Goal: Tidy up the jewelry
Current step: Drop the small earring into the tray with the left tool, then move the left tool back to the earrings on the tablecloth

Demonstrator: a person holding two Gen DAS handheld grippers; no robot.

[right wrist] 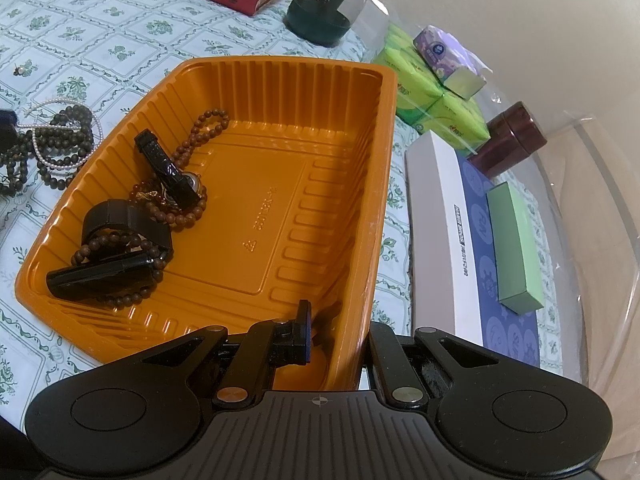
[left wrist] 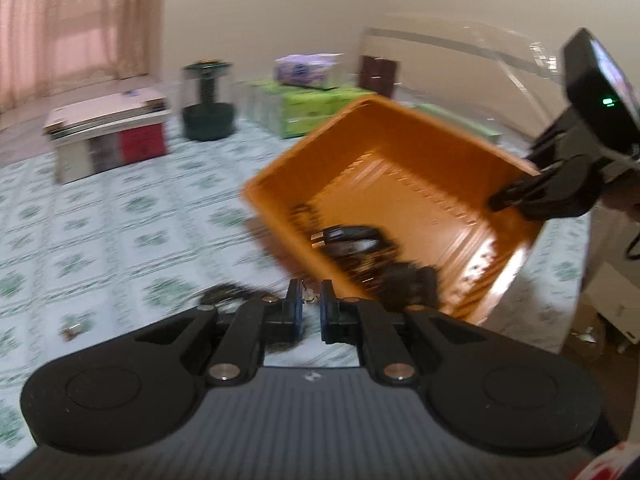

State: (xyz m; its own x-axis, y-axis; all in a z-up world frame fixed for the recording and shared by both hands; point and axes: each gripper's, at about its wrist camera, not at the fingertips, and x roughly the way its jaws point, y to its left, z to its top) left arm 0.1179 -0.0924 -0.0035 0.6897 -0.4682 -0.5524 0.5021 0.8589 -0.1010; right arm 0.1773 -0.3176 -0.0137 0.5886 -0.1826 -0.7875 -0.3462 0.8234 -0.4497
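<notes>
**Right fingers clamp tray rim; left fingers nearly together on a tiny piece**

The right gripper (right wrist: 338, 332) has its fingers (right wrist: 304, 328) pinched on the near rim of the orange tray (right wrist: 304, 184): one finger sits inside the wall, the other outside w/ the thin plastic between. In the left wrist view the tray is tilted, its gripped side raised off the green-patterned tablecloth (left wrist: 100, 220) on the worktop.

Inside the tray, at the low end: a black watch (right wrist: 172, 168), brown bead strands (right wrist: 200, 128), a black band (right wrist: 124, 220) and a glossy black tube (right wrist: 96, 276), all bunched together.

The left gripper (left wrist: 311, 300) hangs just beside the tray's near corner, fingers (left wrist: 295, 304) nearly closed w/ only a slim gap. Something small & pale glints between the tips; blur is heavy, so it's prob. a tiny jewelry piece, can't tell which.

Still on the cloth, beside the tray: a heap of dark beads and a pearl strand (right wrist: 60, 140), plus a small earring-like item (right wrist: 20, 69) further off.
</notes>
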